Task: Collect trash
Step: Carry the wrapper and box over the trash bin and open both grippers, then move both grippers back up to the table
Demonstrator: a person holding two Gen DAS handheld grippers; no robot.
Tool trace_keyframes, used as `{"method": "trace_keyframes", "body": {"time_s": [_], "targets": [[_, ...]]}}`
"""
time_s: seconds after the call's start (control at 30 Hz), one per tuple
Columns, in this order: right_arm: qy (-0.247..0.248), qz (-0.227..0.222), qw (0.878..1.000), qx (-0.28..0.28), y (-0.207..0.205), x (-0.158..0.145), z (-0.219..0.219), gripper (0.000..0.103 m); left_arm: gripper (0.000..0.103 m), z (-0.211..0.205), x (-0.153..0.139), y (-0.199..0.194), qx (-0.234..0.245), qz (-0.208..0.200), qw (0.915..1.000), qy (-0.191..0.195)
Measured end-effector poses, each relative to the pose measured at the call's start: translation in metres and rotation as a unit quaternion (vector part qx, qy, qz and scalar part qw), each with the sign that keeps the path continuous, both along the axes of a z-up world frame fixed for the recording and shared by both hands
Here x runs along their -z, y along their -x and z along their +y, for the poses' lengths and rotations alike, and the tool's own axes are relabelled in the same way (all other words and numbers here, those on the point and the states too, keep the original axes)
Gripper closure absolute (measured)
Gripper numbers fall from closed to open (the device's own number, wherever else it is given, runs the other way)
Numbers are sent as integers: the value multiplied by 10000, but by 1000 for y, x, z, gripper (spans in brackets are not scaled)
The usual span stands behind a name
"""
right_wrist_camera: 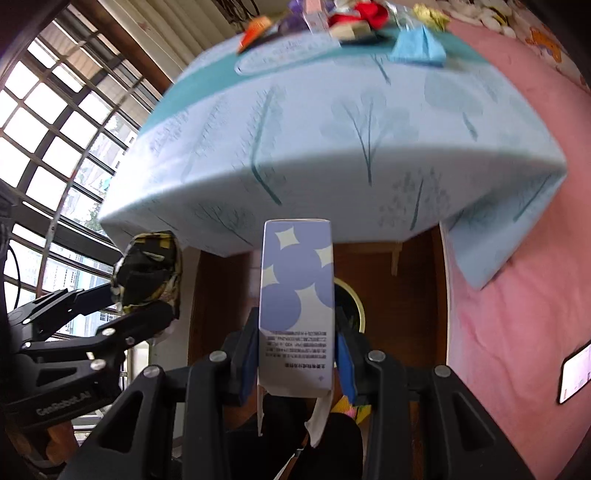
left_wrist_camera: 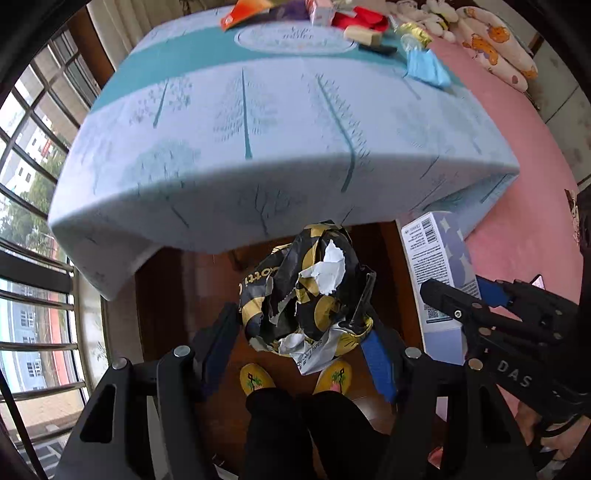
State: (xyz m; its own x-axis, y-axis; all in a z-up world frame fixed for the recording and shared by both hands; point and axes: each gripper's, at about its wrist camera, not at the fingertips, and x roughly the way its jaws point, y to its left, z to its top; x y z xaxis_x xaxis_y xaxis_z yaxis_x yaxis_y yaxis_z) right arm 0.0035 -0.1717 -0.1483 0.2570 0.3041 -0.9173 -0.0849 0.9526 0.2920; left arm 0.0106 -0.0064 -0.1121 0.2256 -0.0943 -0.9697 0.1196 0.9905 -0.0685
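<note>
My left gripper (left_wrist_camera: 301, 314) is shut on a crumpled black-and-gold paper wrapper (left_wrist_camera: 306, 280) with torn white patches, held below the table's near edge. My right gripper (right_wrist_camera: 297, 343) is shut on a tall white box with purple circles (right_wrist_camera: 295, 280), gripped near its lower end and standing upright. Each gripper shows in the other view: the right gripper (left_wrist_camera: 458, 295) with the box (left_wrist_camera: 436, 258) at the right, the left gripper (right_wrist_camera: 147, 299) with the wrapper (right_wrist_camera: 147, 266) at the left. More trash lies at the table's far end: an orange packet (left_wrist_camera: 240, 13), red wrapping (left_wrist_camera: 364, 18), a blue pack (left_wrist_camera: 428, 68).
The table under a light blue tree-print cloth (left_wrist_camera: 258, 129) fills the upper part of both views. A pink bedcover (right_wrist_camera: 517, 277) lies to the right, with a phone (right_wrist_camera: 576, 373) on it. A barred window (left_wrist_camera: 29, 221) is on the left. Below are dark wood floor, legs in black and yellow slippers (left_wrist_camera: 256, 378).
</note>
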Motion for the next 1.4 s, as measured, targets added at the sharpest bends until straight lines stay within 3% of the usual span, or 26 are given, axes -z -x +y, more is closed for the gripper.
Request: {"method": "trace_keyframes", "body": {"time_s": [0.33, 0.57, 0.77, 0.93, 1.1, 1.23, 1.4], "targets": [[81, 521, 9984, 181, -1, 136, 22, 67, 40, 14, 139, -10, -111, 640, 9978, 117], [171, 668, 9974, 230, 2, 233, 34, 67, 38, 19, 238, -22, -39, 752, 9971, 55], [229, 733, 9966, 309, -3, 287, 37, 66, 35, 21, 294, -26, 151, 764, 9969, -61], [267, 692, 9964, 409, -10, 302, 36, 66, 29, 29, 312, -30, 193, 746, 9970, -58], [258, 662, 9959, 564, -13, 300, 36, 53, 14, 33, 314, -29, 200, 774, 9967, -137], [199, 676, 9950, 706, -9, 293, 33, 53, 2, 35, 302, -27, 224, 687, 9972, -197], [209, 686, 9939, 833, -4, 272, 31, 52, 2, 35, 280, -27, 296, 497, 9981, -210]]}}
